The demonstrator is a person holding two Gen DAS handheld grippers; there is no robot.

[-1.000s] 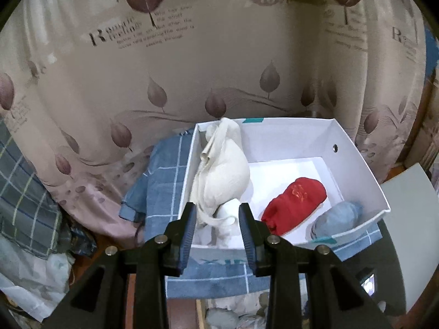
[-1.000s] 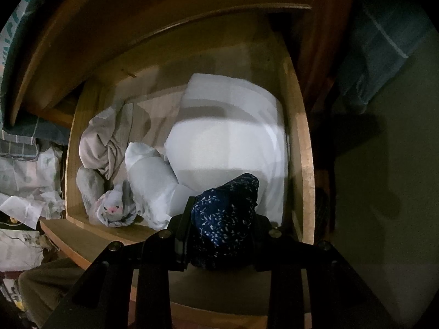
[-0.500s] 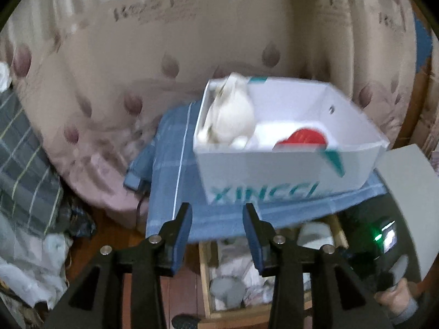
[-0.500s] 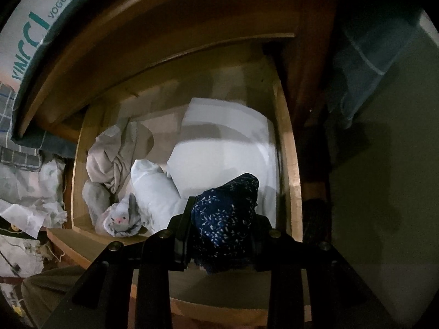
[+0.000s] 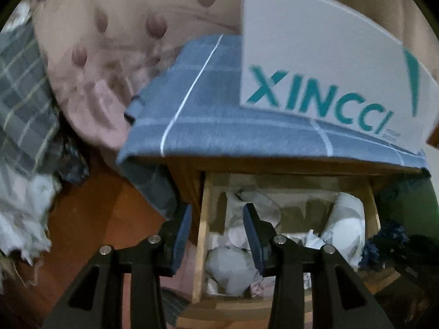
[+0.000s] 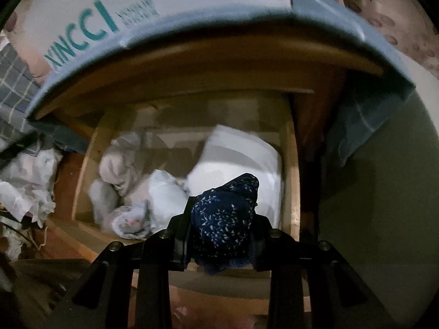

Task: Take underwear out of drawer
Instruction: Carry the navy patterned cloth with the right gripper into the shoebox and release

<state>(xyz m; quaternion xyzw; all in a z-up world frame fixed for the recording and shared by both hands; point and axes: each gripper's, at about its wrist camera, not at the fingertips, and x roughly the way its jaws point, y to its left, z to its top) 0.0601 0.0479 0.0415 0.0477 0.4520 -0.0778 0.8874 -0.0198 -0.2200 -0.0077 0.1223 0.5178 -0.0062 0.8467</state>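
Note:
The open wooden drawer (image 5: 201, 235) (image 6: 293, 181) holds several pale rolled garments (image 5: 233, 268) (image 6: 162, 194) and a white folded piece (image 6: 241, 159). My left gripper (image 5: 216, 235) is open and empty, hanging above the drawer's left wall. My right gripper (image 6: 222, 227) is shut on a rolled dark blue speckled underwear (image 6: 225, 216), held above the drawer's front right part. That blue roll also shows at the right edge of the left wrist view (image 5: 384, 241).
A white XINCCI box (image 5: 323, 65) (image 6: 90, 24) stands on a blue checked cloth (image 5: 197, 93) over the cabinet top above the drawer. A leaf-print curtain (image 5: 109, 41) hangs behind. Crumpled cloth and bags (image 5: 22, 208) lie on the floor at left.
My left gripper let go of the cream bra in the box and dropped to the drawer. My right gripper rose slightly with the blue underwear still clamped.

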